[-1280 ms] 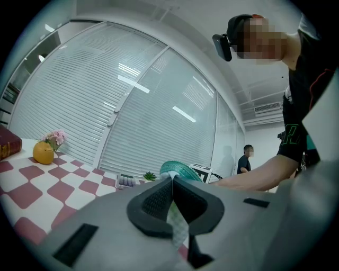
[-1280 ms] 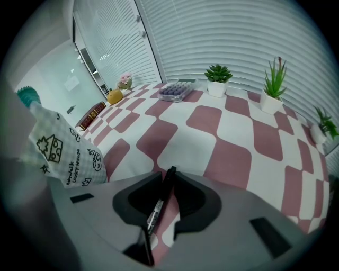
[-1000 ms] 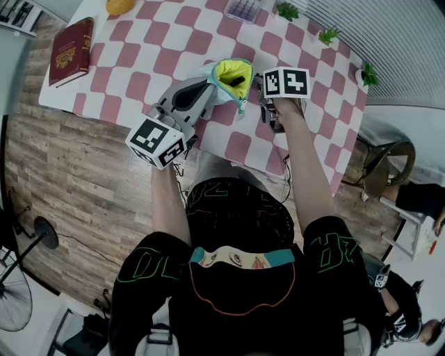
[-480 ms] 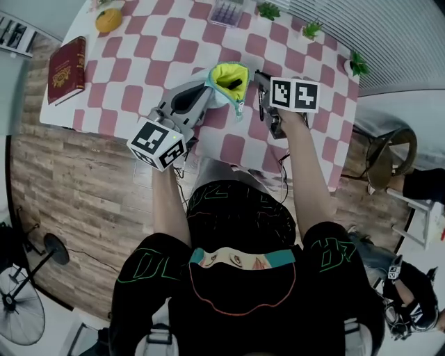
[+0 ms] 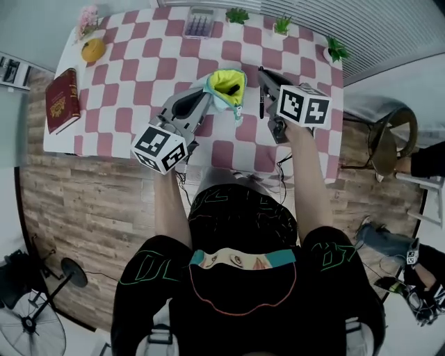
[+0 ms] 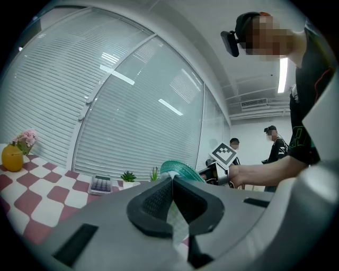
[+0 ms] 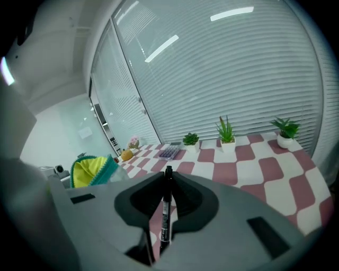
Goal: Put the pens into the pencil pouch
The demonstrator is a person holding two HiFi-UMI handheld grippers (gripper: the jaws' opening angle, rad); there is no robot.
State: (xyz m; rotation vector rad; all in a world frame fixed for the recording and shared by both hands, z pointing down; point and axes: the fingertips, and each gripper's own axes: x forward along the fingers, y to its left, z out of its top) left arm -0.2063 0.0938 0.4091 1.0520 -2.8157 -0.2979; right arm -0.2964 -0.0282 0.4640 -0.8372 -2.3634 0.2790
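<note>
The pencil pouch (image 5: 225,85) is teal outside with a yellow lining, and its mouth gapes upward with a dark pen inside. My left gripper (image 5: 203,97) is shut on the pouch's edge; in the left gripper view a flap of pouch fabric (image 6: 176,219) is pinched between the jaws, and the teal rim (image 6: 180,170) shows above. My right gripper (image 5: 263,78) is shut on a black pen (image 5: 261,101), held just right of the pouch. In the right gripper view the pen (image 7: 166,211) stands upright between the pads, with the pouch (image 7: 91,170) off to the left.
The pink-and-white checked table (image 5: 153,62) carries a calculator (image 5: 199,22), small potted plants (image 5: 237,14) along the far edge, an orange fruit (image 5: 92,50), pink flowers (image 5: 87,19) and a red book (image 5: 61,101) at the left. Other people stand behind, in the left gripper view.
My right gripper has risen with the black pen and now sits higher beside the pouch. The left gripper and pouch shifted slightly. The head view has tilted, showing more of the table.
</note>
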